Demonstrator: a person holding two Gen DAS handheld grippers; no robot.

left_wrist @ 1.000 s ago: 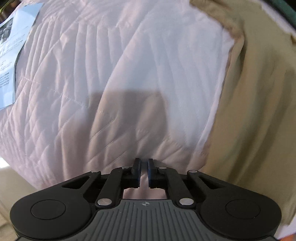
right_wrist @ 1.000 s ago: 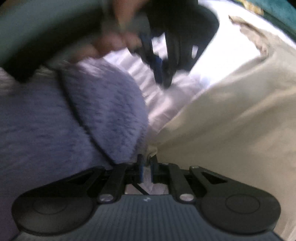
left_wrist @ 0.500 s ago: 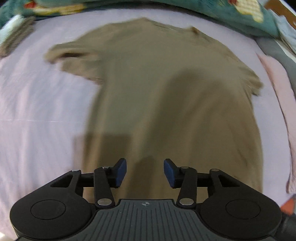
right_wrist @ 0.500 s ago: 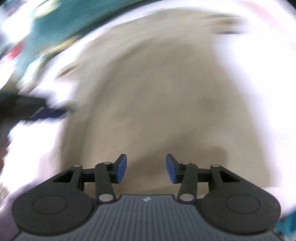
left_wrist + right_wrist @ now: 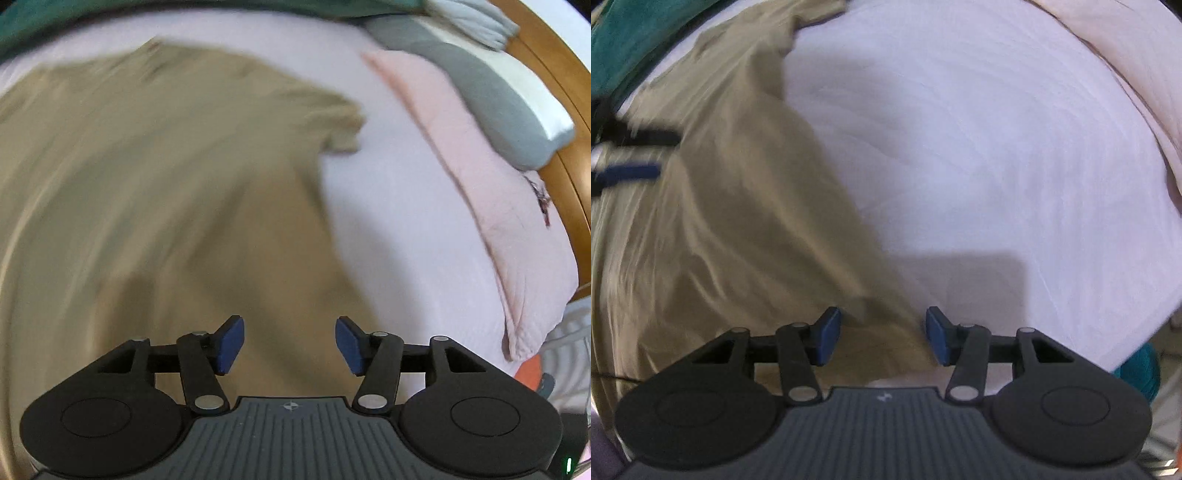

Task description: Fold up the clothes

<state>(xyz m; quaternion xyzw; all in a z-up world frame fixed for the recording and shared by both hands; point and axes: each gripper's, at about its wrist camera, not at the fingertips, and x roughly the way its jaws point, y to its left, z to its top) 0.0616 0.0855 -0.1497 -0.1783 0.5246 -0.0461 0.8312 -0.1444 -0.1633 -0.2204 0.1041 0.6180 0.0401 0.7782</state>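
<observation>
a tan t-shirt (image 5: 155, 192) lies spread flat on the pale lilac bedspread (image 5: 399, 221), taking up the middle of the bed with its neckline toward the far edge, where a teal blanket (image 5: 110, 11) runs along. one short sleeve (image 5: 332, 122) points toward the bed's right edge. along that right edge lies a pink pillow (image 5: 517, 229), and past it a grey pillow (image 5: 487, 85) against the wooden bed frame (image 5: 569, 155).

the left gripper (image 5: 290, 345) hangs over the lower part of the shirt, its blue-padded fingers (image 5: 231, 345) spread wide with nothing between them. the right gripper (image 5: 882, 341) sits over the shirt's right hem corner near the bed's near edge, its fingers (image 5: 827, 339) equally wide apart and empty; the shirt's side edge runs between them, with bare bedspread to the right. the left gripper also shows, blurred, at the left border of the right wrist view.
</observation>
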